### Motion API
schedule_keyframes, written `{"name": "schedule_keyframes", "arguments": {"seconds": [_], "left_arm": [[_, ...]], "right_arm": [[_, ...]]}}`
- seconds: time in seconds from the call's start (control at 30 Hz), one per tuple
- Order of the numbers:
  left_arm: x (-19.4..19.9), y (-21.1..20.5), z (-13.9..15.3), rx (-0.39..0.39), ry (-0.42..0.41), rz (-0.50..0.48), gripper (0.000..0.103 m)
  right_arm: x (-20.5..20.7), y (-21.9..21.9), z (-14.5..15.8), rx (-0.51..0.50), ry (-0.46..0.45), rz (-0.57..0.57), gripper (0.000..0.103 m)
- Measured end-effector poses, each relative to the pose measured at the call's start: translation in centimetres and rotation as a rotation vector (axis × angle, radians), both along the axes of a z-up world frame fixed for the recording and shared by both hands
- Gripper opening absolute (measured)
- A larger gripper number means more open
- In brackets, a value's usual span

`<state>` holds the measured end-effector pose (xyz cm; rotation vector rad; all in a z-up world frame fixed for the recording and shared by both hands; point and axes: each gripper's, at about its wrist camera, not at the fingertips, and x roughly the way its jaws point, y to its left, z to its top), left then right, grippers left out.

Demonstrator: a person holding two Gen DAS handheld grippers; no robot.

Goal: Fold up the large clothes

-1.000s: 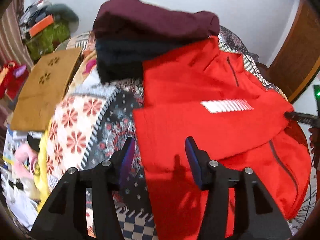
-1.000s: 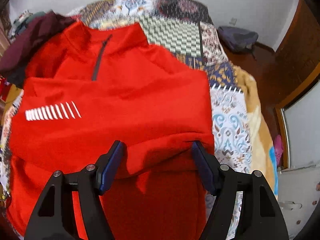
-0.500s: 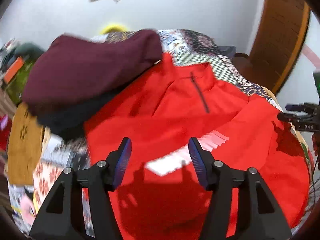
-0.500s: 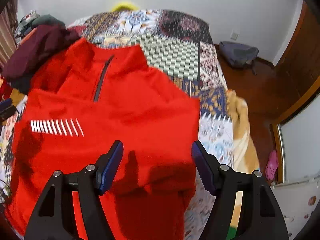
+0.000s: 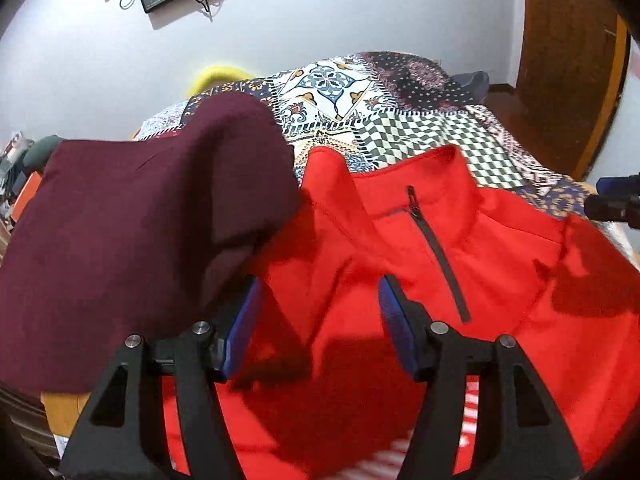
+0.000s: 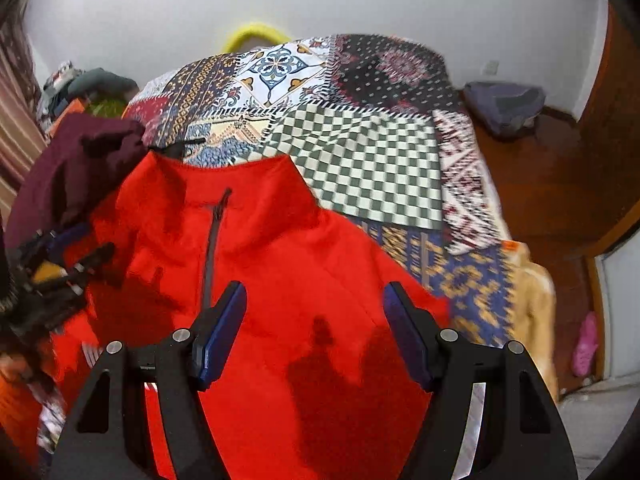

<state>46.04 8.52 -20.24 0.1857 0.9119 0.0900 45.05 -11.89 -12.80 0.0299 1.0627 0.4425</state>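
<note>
A red zip-neck pullover [image 5: 500, 280] lies on the patchwork bedspread, collar toward the wall, with its sleeves folded over the front. It also shows in the right wrist view [image 6: 300, 280]. My left gripper [image 5: 318, 300] is open and empty above the pullover's left shoulder, beside the maroon pile. My right gripper [image 6: 314, 308] is open and empty above the pullover's right shoulder. The left gripper also shows at the left edge of the right wrist view [image 6: 68, 256]; the right gripper shows at the right edge of the left wrist view [image 5: 616, 200].
A pile of folded maroon clothes [image 5: 132, 216] lies left of the pullover, touching its shoulder. The patchwork bedspread [image 6: 360, 152] stretches to the wall. A wooden door [image 5: 568, 60] and floor with a dark bag [image 6: 504, 108] lie to the right.
Both grippers moved up the pullover from its lower part toward the collar, staying open. The white striped logo has dropped to the bottom of both views.
</note>
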Motion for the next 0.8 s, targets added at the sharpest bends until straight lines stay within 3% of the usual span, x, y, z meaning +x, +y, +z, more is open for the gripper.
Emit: {"name": "schedule_keyframes", "arguments": {"seconds": [0.13,0.2,0.33,0.43,0.53,0.6,0.63,0.67,0.8], "left_arm": [[1.8,-0.6,-1.0,0.001,-0.024,-0.018,0.06],[2.9,-0.6,-1.7,-0.033,-0.016,-0.019,0.06],[5.2,0.9,-3.8,-0.147,0.047,0.066,0.06],[5.9,1.6,-5.0,-0.174,0.055,0.101,0.048],[5.5,1.5,-5.1,-0.159,0.019,0.101,0.034],[5.3,2.2,-5.0,-0.193,0.009,0.1,0.02],[5.2,2.5,-4.9,-0.22,0.007,0.095,0.015],[5.2,2.8,-4.7,-0.234,0.012,0.095,0.0],[4.5,3.1,-4.4,-0.303,0.043,0.078,0.0]], "right_arm": [[3.0,1.7,-1.8,0.048,0.063,-0.006,0.067],[4.7,3.2,-2.8,0.055,0.091,-0.003,0.067],[7.2,5.4,-5.1,0.082,0.153,-0.014,0.067],[8.8,6.5,-7.5,0.06,0.198,-0.03,0.067],[9.6,6.4,-9.3,0.114,0.233,-0.066,0.067],[9.6,5.9,-9.2,0.15,0.211,-0.073,0.054],[9.4,5.7,-8.9,0.156,0.201,-0.076,0.038],[9.4,5.5,-8.6,0.149,0.194,-0.089,0.024],[8.5,4.1,-7.0,0.172,0.182,-0.117,0.009]]}}
